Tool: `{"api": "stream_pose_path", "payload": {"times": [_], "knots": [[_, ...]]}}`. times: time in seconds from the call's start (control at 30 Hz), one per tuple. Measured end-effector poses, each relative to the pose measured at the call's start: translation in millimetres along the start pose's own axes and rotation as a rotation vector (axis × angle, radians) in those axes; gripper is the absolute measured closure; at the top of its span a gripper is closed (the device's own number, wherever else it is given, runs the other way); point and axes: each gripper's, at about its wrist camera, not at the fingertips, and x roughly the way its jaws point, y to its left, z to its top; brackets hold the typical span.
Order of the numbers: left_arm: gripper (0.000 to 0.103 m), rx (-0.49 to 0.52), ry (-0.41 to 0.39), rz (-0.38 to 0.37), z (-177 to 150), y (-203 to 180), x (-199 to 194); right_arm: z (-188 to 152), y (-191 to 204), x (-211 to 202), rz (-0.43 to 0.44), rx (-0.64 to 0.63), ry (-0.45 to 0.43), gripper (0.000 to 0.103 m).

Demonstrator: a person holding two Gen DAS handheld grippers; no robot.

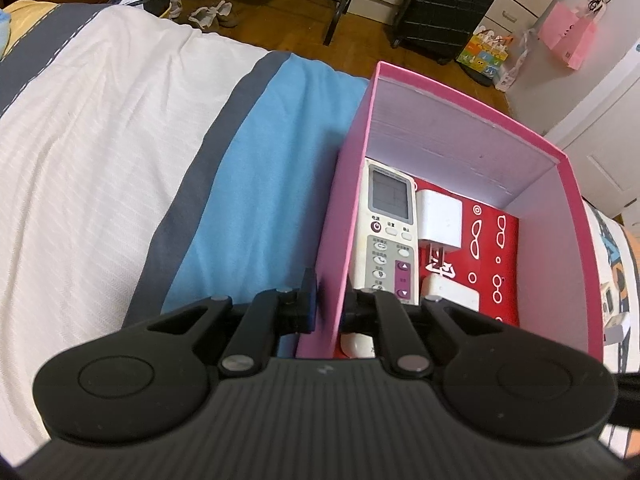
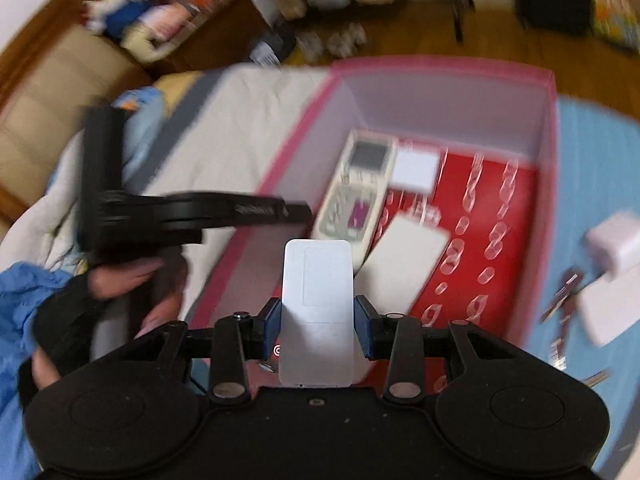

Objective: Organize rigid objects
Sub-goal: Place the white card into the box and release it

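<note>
A pink box (image 1: 352, 184) with a red patterned floor stands on the bed. In it lie a white remote control (image 1: 390, 236), a white plug adapter (image 1: 439, 220) and a flat white block (image 1: 452, 294). My left gripper (image 1: 329, 304) is shut on the box's left wall near the front corner. My right gripper (image 2: 318, 322) is shut on a flat white rectangular device (image 2: 318, 304) and holds it above the box's near edge (image 2: 224, 292). The box's contents also show, blurred, in the right wrist view: the remote (image 2: 356, 188) and the block (image 2: 404, 264).
The bed has a white, grey and blue cover (image 1: 120, 140). White chargers (image 2: 612, 248) and keys (image 2: 564, 300) lie on the blue cover right of the box. A black suitcase (image 1: 440, 4) and a pink bag (image 1: 568, 36) stand beyond on the wooden floor.
</note>
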Motion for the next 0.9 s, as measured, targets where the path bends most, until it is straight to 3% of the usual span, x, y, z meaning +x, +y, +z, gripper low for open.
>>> {"api": "stream_pose_path", "payload": {"times": [0.07,0.23,0.4,0.6,0.8,0.9], "knots": [[0.094,-0.004,0.003,-0.008,1,1,0,2,-4,20,0.022,0.089,0.045,0.059],[0.093,-0.005,0.012,-0.025,3,4,1,-2,-21,51,0.172,0.355,0.114,0.059],[0.093,0.0,0.011,-0.021,2,1,1,-10,-25,58,0.181,0.406,0.116,0.056],[0.093,-0.002,0.015,-0.017,2,1,2,-21,-27,14,0.217,0.315,0.11,0.052],[0.093,-0.005,0.017,-0.007,3,1,2,-38,-31,-86,0.189,0.112,-0.045,0.051],[0.093,0.0,0.015,0.009,3,-2,2,-43,-55,-119,0.155,0.113,-0.066,0.051]]}}
